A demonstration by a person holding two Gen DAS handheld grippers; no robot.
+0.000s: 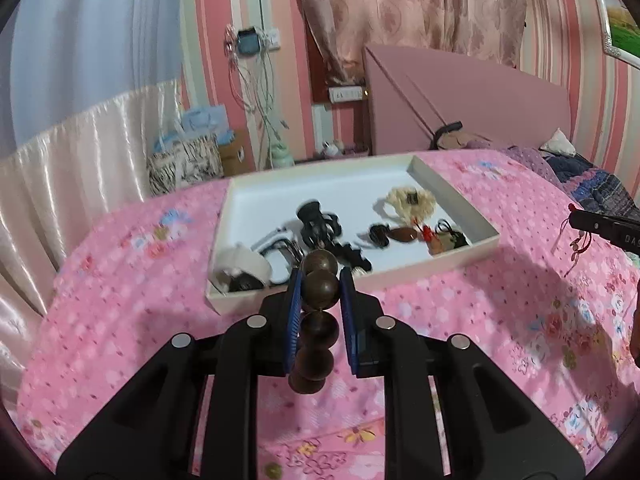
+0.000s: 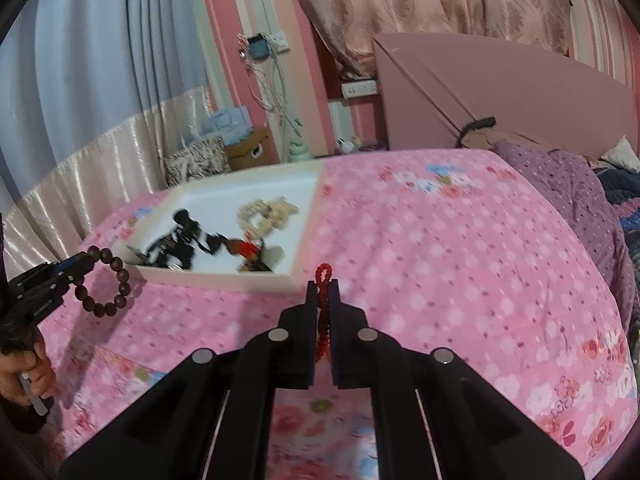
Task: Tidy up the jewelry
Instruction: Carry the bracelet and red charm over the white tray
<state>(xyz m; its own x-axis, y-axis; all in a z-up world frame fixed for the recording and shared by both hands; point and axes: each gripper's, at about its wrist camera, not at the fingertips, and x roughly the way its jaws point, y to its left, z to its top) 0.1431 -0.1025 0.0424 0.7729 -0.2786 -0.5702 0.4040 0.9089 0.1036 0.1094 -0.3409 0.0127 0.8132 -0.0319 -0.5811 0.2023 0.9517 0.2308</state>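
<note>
My left gripper (image 1: 320, 280) is shut on a brown wooden bead bracelet (image 1: 318, 320), held above the pink bedspread just in front of the white tray (image 1: 360, 280). It also shows in the right wrist view (image 2: 86, 260) with the bracelet (image 2: 108, 280) hanging as a loop. My right gripper (image 2: 323, 292) is shut on a red braided cord (image 2: 323, 312), right of the tray (image 2: 224, 278). In the left wrist view its tip (image 1: 576, 216) shows at far right with the cord (image 1: 574, 246) dangling. The tray holds black, cream and red jewelry pieces.
The pink floral bedspread (image 1: 480, 320) covers the bed. A purple blanket (image 2: 560, 184) lies at the far right. A pink headboard (image 1: 460, 96), curtains, boxes and a wall socket with cables stand behind the bed.
</note>
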